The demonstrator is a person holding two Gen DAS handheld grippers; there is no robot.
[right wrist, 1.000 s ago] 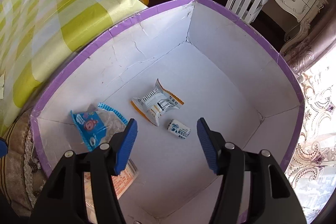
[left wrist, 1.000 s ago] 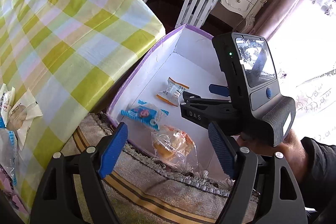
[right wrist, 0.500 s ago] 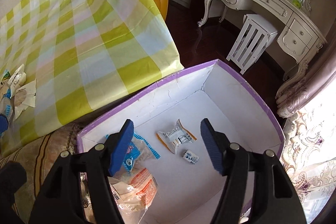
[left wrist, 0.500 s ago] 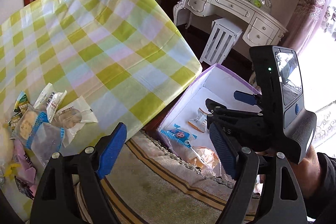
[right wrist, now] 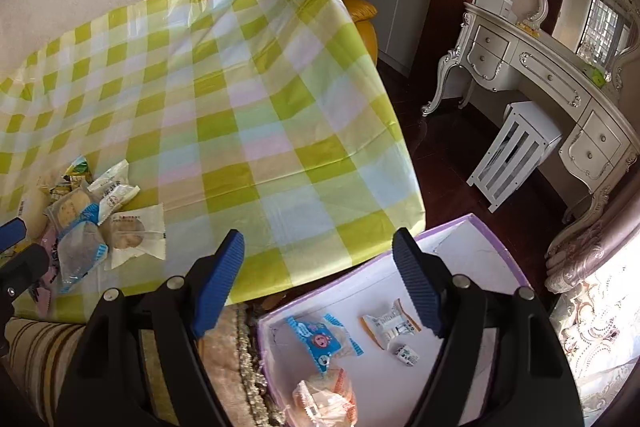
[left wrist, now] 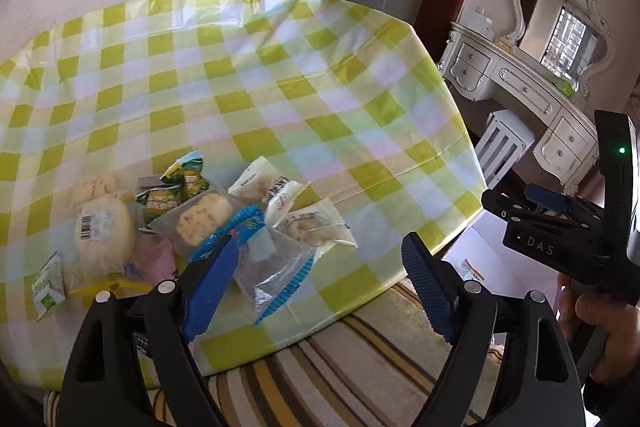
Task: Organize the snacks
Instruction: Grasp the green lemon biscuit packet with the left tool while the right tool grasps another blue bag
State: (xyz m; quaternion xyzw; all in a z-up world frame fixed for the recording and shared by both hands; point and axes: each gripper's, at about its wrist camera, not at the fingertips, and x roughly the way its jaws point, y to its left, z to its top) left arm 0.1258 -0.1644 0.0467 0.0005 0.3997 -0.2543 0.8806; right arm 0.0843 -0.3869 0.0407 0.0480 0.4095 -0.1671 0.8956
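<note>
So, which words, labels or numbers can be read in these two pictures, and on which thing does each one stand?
"DAS": on the black body of the right gripper, seen in the left wrist view.
Barcode label on the round bun packet: digits too small to read.
Print on the white snack packets on the table: blurred, not readable.
Print on the packets in the purple-edged box: too small to read.
No other text is legible.

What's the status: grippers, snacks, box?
Left hand-held gripper open, empty, over snack pile on table. Right hand-held gripper has just been opening, empty. Four snacks in purple-rimmed box. Nothing in the way.
</note>
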